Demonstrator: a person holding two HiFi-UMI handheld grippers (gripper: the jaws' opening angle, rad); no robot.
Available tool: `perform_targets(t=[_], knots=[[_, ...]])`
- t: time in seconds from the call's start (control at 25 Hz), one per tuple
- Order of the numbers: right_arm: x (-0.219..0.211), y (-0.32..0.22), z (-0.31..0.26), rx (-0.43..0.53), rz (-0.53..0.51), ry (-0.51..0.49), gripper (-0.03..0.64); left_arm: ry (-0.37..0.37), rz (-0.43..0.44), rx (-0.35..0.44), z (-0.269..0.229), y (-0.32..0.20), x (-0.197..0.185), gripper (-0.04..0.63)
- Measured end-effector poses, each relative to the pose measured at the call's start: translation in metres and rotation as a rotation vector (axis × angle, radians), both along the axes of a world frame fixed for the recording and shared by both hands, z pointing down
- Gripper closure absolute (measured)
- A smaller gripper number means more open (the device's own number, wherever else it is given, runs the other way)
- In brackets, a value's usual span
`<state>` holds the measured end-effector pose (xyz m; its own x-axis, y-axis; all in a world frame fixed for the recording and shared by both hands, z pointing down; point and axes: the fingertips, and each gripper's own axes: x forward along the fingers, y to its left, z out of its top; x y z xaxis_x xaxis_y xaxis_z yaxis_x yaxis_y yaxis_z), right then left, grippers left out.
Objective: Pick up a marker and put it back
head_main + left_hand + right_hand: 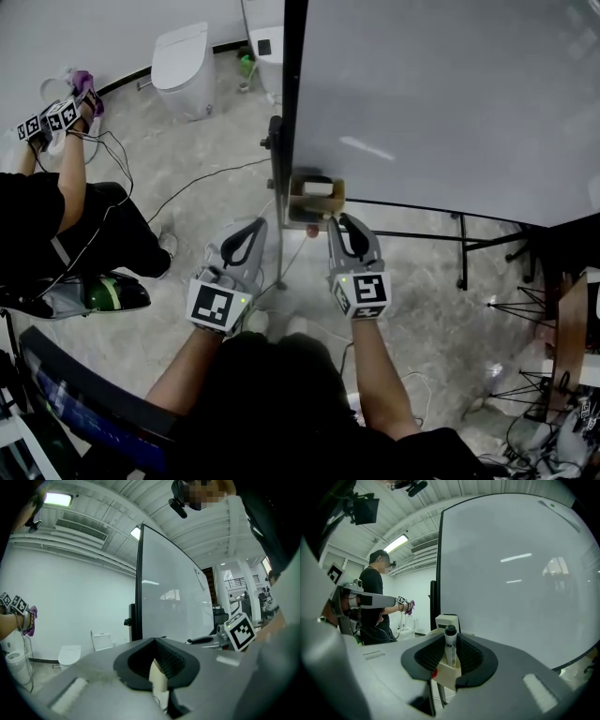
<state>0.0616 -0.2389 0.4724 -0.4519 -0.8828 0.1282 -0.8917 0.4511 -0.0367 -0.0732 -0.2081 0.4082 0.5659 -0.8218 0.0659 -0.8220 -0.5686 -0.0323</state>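
A white marker with a black cap stands upright in a tan holder fixed at the whiteboard's lower left corner. My right gripper has a jaw on each side of the marker and is shut on it. In the head view the right gripper reaches up to the tan holder, which also holds a white eraser. The marker itself is hidden there. A little left of the holder, my left gripper hangs with its tips together and nothing in it. Its own view shows the left gripper pointing past the board's edge.
The whiteboard fills the upper right, and its stand legs run across the floor. Another person with marker cubes on one hand stands at the left. A white toilet is behind, and cables trail over the floor.
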Motion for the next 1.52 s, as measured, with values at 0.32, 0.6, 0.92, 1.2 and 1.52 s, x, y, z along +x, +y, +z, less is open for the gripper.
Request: perform_targets(t=[0.32,0.6,0.92,1.2,1.52], knots=[[-0.003,-0.001,0.004,-0.011,-0.009,-0.011,0.535,-0.017,-0.024,-0.002,-0.005,0.005,-0.007,0.592],[-0.003,-0.005,0.007,-0.009,-0.006,-0.023,0.532,-0.044,-0.025,-0.011,0.001,0.001,-0.011,0.592],[0.007,0.001,0.012,-0.028,0.029,-0.019,0.529,-0.025,-0.006,-0.002,-0.002,0.004,-0.005,0.592],[0.007,0.008,0.015,-0.050,0.021,-0.005,0.494,-0.023,0.011,0.002,-0.005,0.010,-0.002,0.592],[0.012,0.016,0.011,-0.047,0.042,0.007,0.460,-0.019,0.023,0.018,-0.010,0.018,-0.001,0.592]])
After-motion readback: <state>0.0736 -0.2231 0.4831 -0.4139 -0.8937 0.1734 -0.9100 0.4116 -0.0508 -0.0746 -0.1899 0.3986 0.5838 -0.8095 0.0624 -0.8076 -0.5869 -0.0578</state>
